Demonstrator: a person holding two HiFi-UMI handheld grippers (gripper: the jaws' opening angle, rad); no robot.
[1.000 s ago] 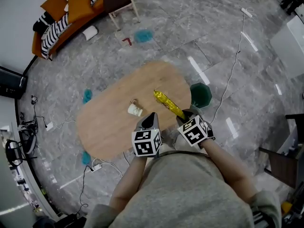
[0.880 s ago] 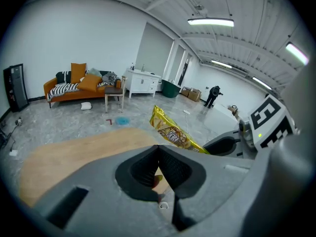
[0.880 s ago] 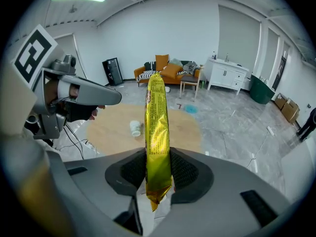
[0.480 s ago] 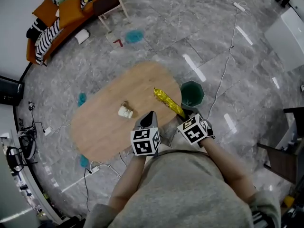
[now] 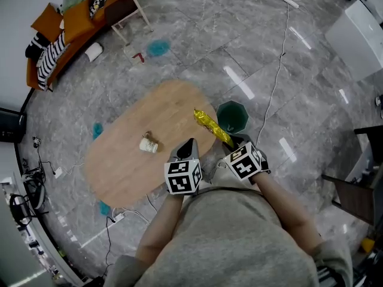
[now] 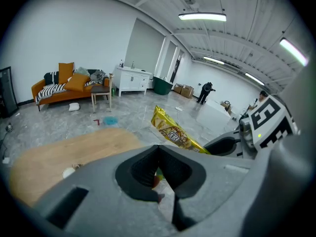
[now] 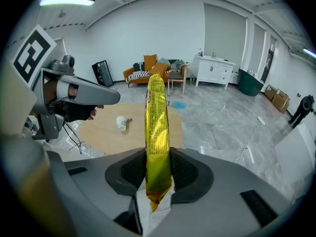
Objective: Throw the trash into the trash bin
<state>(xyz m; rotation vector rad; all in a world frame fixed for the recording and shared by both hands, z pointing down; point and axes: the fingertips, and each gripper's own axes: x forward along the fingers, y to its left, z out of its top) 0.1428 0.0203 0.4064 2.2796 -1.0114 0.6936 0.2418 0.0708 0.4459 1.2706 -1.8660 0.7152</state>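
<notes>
Right gripper (image 7: 158, 163) fingers clenched on yellow snack bag (image 7: 157, 115) lower end; left gripper (image 6: 159, 156) fingers closed, empty.

White cup (image 5: 148, 144) on oval wooden table (image 5: 134, 115)

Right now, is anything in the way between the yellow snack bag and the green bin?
No, nothing visible. The right gripper pinches the snack bag, which sticks out over the table's edge. The bin stands open on the floor just past that edge.
</notes>
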